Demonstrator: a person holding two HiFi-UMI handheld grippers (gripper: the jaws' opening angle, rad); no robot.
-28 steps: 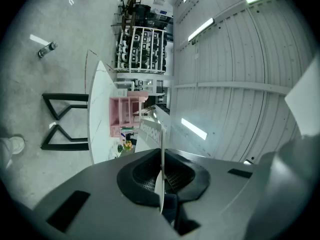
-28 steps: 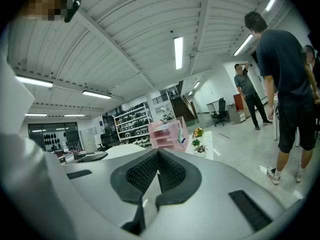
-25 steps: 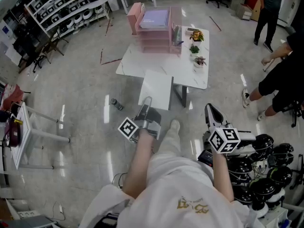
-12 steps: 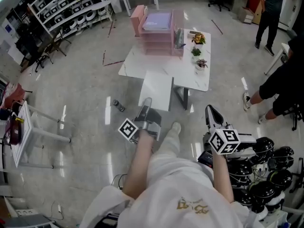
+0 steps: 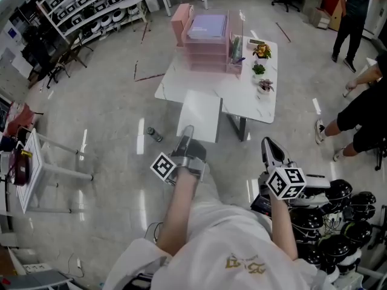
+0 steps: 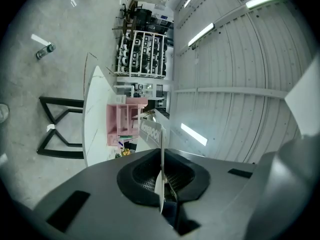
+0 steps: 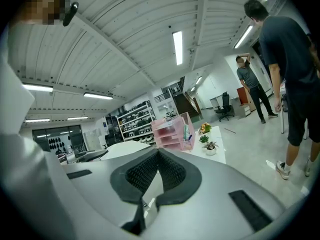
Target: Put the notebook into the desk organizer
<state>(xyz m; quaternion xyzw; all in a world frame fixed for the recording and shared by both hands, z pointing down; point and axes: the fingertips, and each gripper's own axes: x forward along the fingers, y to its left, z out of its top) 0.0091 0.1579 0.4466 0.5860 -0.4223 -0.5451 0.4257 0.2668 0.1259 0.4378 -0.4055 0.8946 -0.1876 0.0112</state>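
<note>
The white notebook is held out flat in front of me, with my left gripper shut on its near edge. In the left gripper view the notebook stands edge-on between the pads. The pink desk organizer stands at the far end of a white table, still some way ahead; it also shows in both gripper views. My right gripper is raised on the right, its pads meeting with nothing between them.
Small potted plants line the table's right side beside the organizer. People stand at the right. Black equipment is heaped at the lower right. A small white table is at the left, and a bottle lies on the floor.
The table and organizer have come a little nearer and shifted right in the head view. Both grippers keep their pose, the notebook still in the left one.
</note>
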